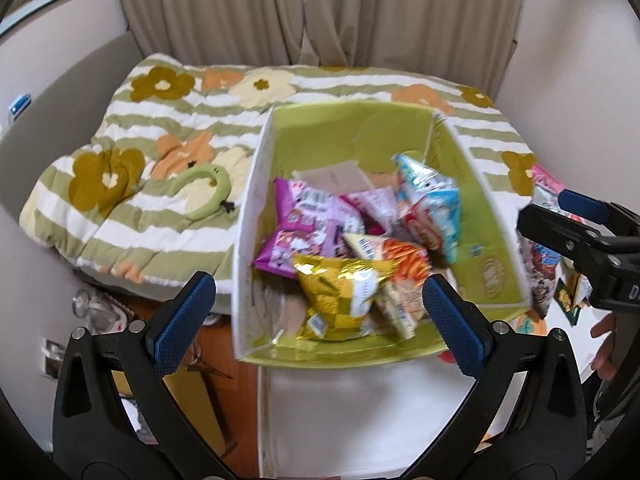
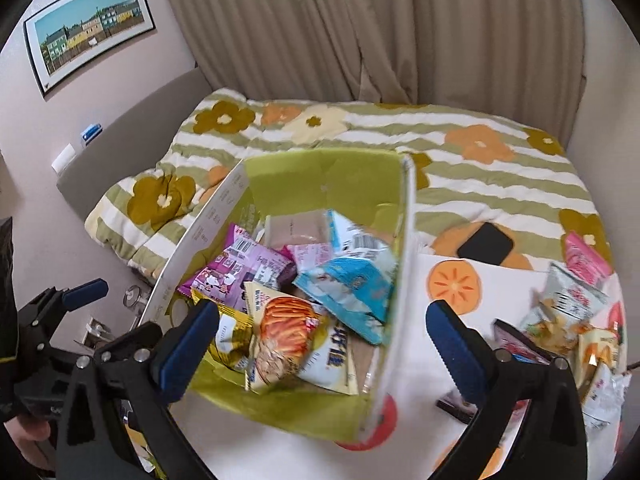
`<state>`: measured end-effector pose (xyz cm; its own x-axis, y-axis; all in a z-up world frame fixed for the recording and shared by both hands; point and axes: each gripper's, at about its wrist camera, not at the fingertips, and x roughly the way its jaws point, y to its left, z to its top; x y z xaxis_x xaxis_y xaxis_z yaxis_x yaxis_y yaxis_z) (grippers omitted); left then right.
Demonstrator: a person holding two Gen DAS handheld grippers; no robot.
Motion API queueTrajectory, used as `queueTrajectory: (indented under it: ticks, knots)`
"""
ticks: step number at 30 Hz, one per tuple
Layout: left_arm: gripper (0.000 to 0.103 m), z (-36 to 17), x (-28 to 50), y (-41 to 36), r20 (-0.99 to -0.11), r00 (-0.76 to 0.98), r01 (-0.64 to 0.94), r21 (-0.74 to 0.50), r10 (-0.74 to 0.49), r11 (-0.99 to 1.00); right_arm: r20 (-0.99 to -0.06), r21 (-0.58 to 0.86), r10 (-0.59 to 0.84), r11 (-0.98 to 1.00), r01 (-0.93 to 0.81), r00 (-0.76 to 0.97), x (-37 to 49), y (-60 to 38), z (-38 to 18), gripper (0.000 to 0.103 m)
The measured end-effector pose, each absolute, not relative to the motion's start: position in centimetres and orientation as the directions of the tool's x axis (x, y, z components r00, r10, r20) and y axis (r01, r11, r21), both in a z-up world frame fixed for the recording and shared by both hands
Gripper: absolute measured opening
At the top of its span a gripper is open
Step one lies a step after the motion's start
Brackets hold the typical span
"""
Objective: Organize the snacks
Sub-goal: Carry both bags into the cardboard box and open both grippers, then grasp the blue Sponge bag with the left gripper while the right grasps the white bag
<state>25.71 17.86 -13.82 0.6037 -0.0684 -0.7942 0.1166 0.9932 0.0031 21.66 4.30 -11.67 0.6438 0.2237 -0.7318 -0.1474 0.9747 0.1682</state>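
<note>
Green-lined cardboard forms the open box point(image 1: 352, 128), seen just ahead of the left gripper point(image 1: 320, 320), whose blue pads are spread wide with nothing held. Snack packets point(image 1: 340, 240) are heaped inside it. The right gripper point(image 2: 324, 344) is likewise released; loose packets point(image 2: 572, 300) lie beyond its right finger.

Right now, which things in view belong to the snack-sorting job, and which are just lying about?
Job: green cardboard box; yellow foil snack bag; purple snack packet; light-blue snack bag; loose packets on the bed.

Lying about: black phone; green frog-shaped hoop; framed picture.
</note>
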Motion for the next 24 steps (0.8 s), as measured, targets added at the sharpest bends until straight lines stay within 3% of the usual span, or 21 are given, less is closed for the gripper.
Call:
queueTrajectory:
  ticks: [9,24]
  knots:
    - [0.103,-11.8,24.7,11.1,-0.752,0.641,0.225,-0.007,-0.154,0.974,-0.669,0.165,0.095,0.986,0.023,0.737,16.4,-3.0,-9.4,0.103]
    - [0.103,-14.1,23.8,-5.1,-0.787,0.528,0.486,-0.029,-0.32,0.873,-0.732,0.053,-0.171,0.951,0.306,0.659,9.7,-15.8,-11.5,0.103]
